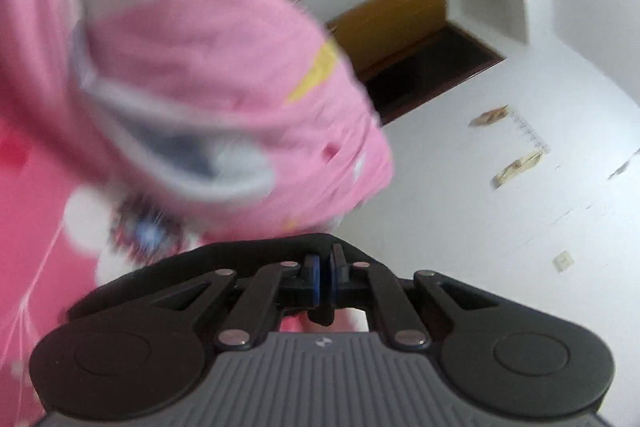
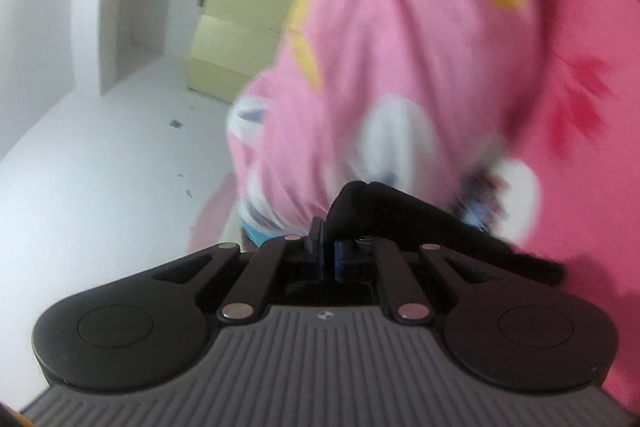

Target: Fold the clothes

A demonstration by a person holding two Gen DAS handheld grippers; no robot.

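A pink garment (image 1: 224,79) with white, grey and yellow prints hangs bunched and motion-blurred in front of my left gripper (image 1: 325,267). The left jaws are closed with the cloth's lower edge at them. In the right wrist view the same pink garment (image 2: 400,59) fills the upper right. My right gripper (image 2: 326,247) is closed, and the cloth's hem drapes right at its tips. Whether the fingers pinch cloth is hidden by the fingers themselves.
A deeper pink patterned sheet (image 1: 28,227) lies under the garment and also shows in the right wrist view (image 2: 592,147). White walls and floor (image 1: 500,187) surround. A brown door (image 1: 400,23) shows left; yellow drawers (image 2: 236,39) show right.
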